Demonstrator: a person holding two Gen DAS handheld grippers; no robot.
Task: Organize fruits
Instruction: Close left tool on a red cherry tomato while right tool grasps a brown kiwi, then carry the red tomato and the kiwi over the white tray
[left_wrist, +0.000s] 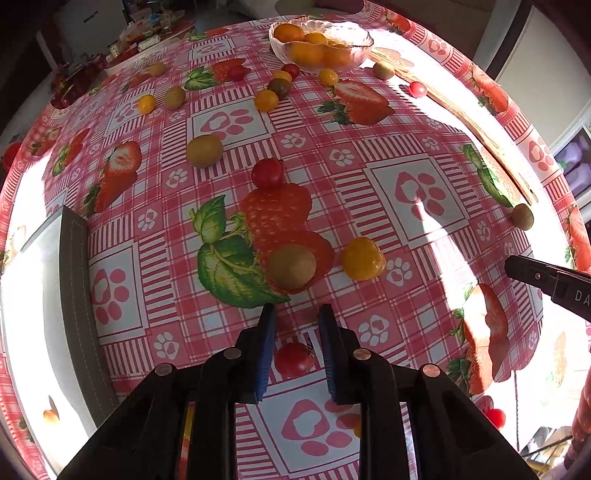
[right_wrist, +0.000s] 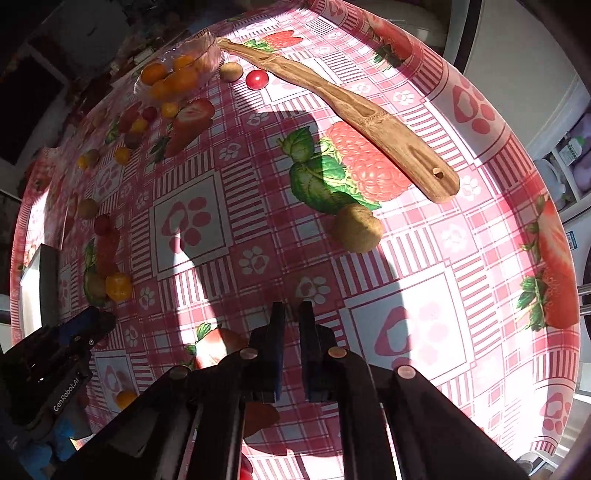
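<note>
Because small round fruits like these are light, smooth-skinned and quick to roll, each wants a gentle pinch across its widest part, not a hard squeeze that could split the skin. At the far left of the left wrist view a grey-edged board (left_wrist: 75, 295) lies on the checked tablecloth (left_wrist: 369, 206). Moving right, the left gripper (left_wrist: 297, 321) points steeply down with its blue pads drawn in on a red tomato (left_wrist: 293, 359); the tomato sits well back between the fingers and appears held, and being soft it would bruise under more pressure. Just ahead lie a brownish-green fruit (left_wrist: 291, 266) and a yellow tomato (left_wrist: 363, 258), close together but apart. At the back stands the glass bowl (left_wrist: 354, 31), holding orange and yellow fruit, a likely place to gather the rest.

In the right wrist view, the right gripper (right_wrist: 291, 314) has its fingers nearly together with nothing visible between them. Beyond it sits a firmer-looking brownish fruit (right_wrist: 356, 229), and to its right a long wooden paddle (right_wrist: 369, 122) lies slantwise.
</note>
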